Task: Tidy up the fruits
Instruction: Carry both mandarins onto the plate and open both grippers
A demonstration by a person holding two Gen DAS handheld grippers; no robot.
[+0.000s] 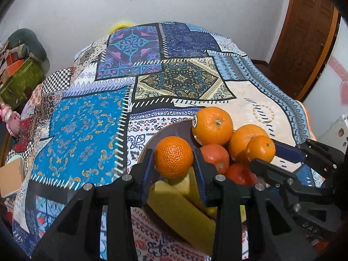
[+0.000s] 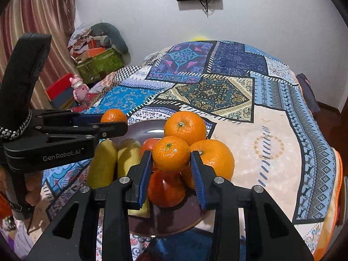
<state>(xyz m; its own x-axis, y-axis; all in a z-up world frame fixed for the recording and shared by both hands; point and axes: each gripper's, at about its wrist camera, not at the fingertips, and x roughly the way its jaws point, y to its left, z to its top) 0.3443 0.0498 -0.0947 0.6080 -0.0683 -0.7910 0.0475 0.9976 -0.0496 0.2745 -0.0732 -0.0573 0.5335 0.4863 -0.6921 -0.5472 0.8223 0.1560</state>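
- You have a small mandarin clenched between the pads of your left gripper, and a second small mandarin clenched the same way in your right gripper. Both grippers are grasping fruit, not released.
- Both mandarins hang over the dark plate, which sits near the edge of the worktop closest to you. In the right wrist view the left gripper's fruit is over the plate's far left rim.
- Under them the plate carries the pile: a large stickered orange on top, another orange beside it, red-orange fruits lower down, and two bananas lying along the left side.
- The step in hand looks like carrying the two mandarins off the plate to sort them, or adding them to it; the pictures don't settle which.
- To do it well, keep each grip centred on the fruit's widest part, as it is now, so the round skin doesn't squirt out forward.
- Keep the two grippers apart; in the left wrist view the right gripper is close beside the pile.
- Pass clear of the top orange: it looks perched and a nudge could roll it onto the patchwork cloth and off the worktop.
- Set each mandarin down on a flat spot before you open the gripper.
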